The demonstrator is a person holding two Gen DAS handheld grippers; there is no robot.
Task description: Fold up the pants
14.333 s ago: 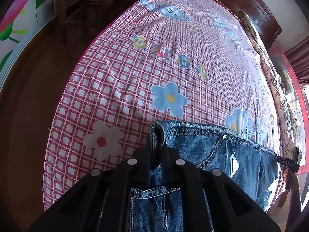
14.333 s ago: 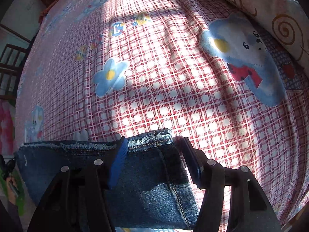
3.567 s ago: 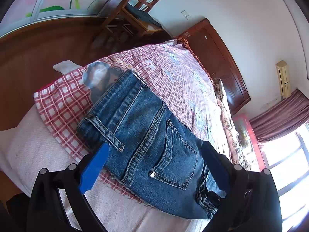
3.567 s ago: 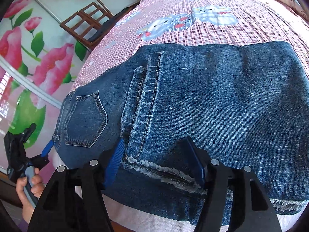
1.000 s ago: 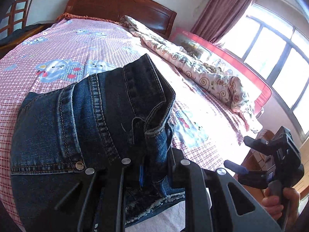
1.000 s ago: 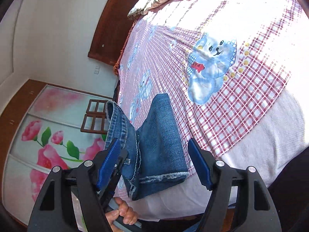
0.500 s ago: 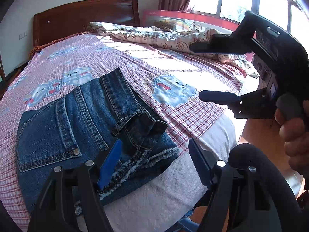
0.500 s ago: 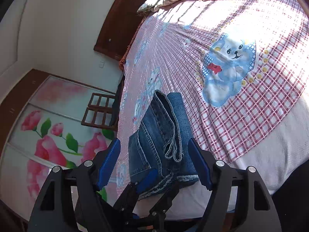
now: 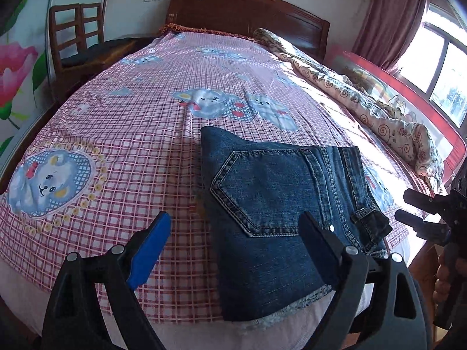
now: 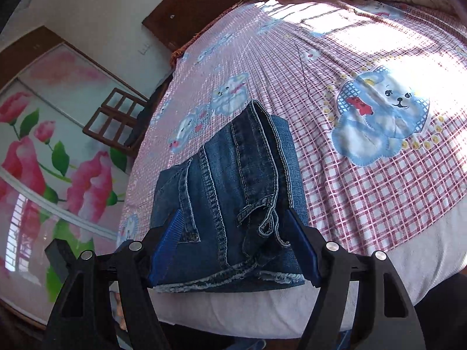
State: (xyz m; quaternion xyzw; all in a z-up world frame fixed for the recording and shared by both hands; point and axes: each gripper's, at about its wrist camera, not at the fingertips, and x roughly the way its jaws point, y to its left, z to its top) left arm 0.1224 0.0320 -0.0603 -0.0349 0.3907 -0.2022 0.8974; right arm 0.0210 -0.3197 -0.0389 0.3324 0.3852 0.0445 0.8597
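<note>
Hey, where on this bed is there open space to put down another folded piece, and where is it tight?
Open sheet lies between the folded jeans and the chair-side edge, around the bear print, and from the jeans up to the headboard. It is crowded along the window side, where the rumpled quilt lies, and at the foot edge around the jeans.

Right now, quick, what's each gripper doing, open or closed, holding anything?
Left gripper: open, holding nothing, above the folded jeans.
Right gripper: open, jaws on either side of the jeans' near end, not clamped.

Checked bedsheet [image 9: 122,175], wooden headboard [image 9: 245,8], chair [image 9: 76,38], crumpled quilt [image 9: 364,102]
</note>
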